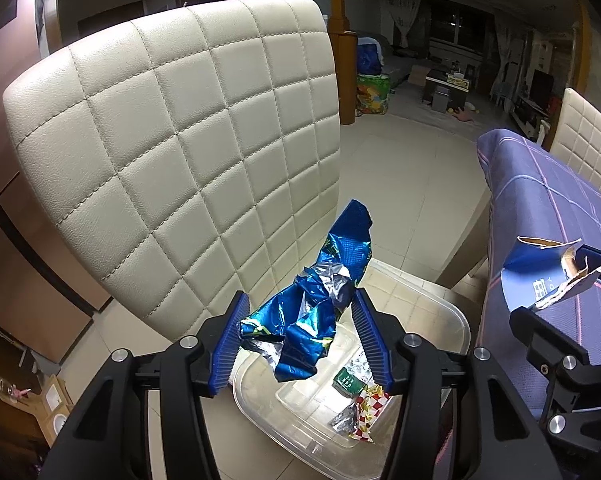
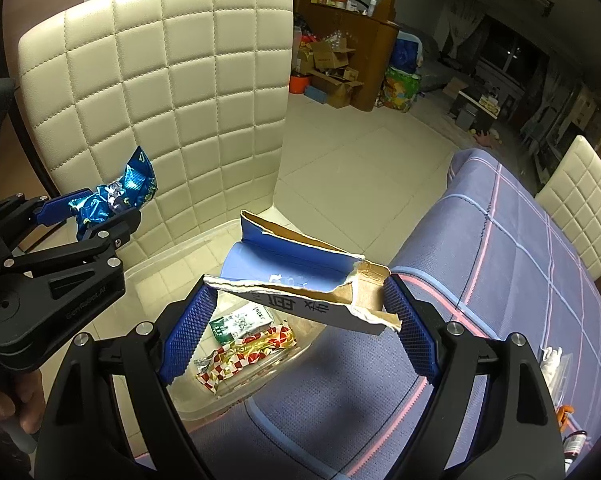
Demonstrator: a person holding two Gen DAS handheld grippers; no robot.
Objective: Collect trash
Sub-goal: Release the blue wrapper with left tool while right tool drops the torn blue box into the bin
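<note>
My left gripper (image 1: 300,316) is shut on a crumpled blue foil wrapper (image 1: 320,300) and holds it above a clear plastic bin (image 1: 456,320) that stands on the seat of a cream quilted chair (image 1: 172,152). The wrapper also shows in the right wrist view (image 2: 116,196). My right gripper (image 2: 300,304) is shut on a torn blue cardboard box (image 2: 296,280) and holds it over the bin (image 2: 168,264). In the bin lie a green-and-white packet (image 2: 240,322) and a red-and-white checked wrapper (image 2: 244,356).
A table with a purple checked cloth (image 2: 500,280) stands at the right, against the bin. A second cream chair (image 2: 580,200) stands behind it. Small items (image 2: 552,364) lie on the cloth at the far right. Tiled floor (image 2: 360,168) lies beyond.
</note>
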